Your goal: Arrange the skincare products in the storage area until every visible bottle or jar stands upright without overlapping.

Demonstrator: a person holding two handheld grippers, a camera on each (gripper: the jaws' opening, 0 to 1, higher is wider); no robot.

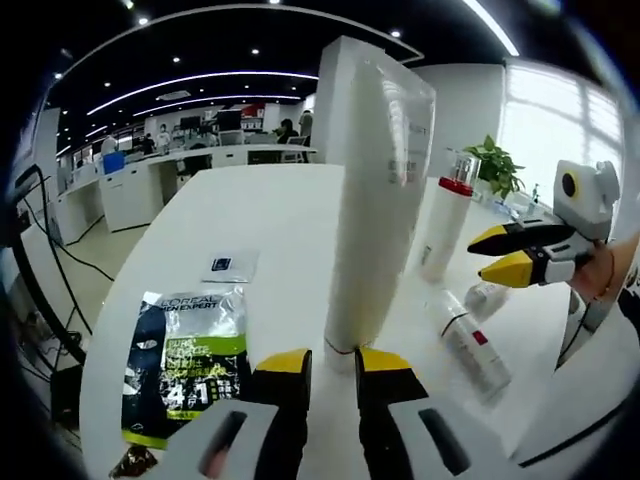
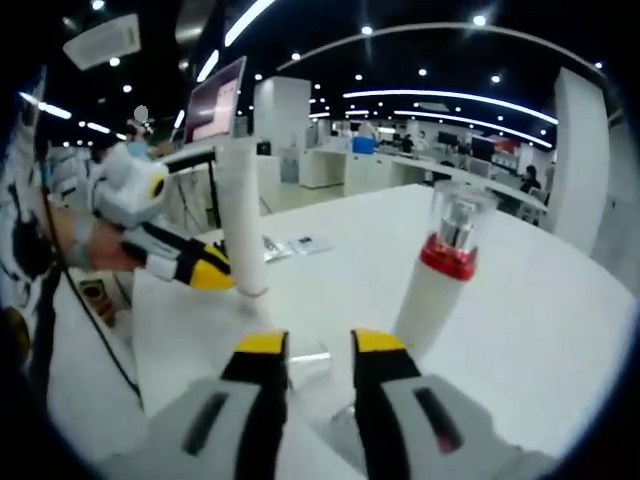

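Observation:
A tall white tube (image 1: 380,200) stands upright on the white table (image 1: 270,210); in the right gripper view the tube (image 2: 240,210) is narrow, edge-on. My left gripper (image 1: 333,360) has its yellow tips at the tube's foot, a narrow gap between them and nothing gripped; the left gripper (image 2: 222,275) touches the tube's side from the left. A white bottle with a red collar and clear cap (image 1: 445,225) (image 2: 440,280) stands upright. Two bottles lie flat: a white one with a red band (image 1: 470,345) and a small clear one (image 1: 485,297). My right gripper (image 1: 488,253) hovers above them, slightly open and empty (image 2: 320,345).
A green and black L'Oreal packet (image 1: 190,365) lies flat at the near left. A small sachet (image 1: 230,265) (image 2: 300,245) lies further back. A potted plant (image 1: 495,165) stands at the far side. The table edge (image 1: 110,330) curves close on the left. A hand (image 2: 70,240) holds the left gripper.

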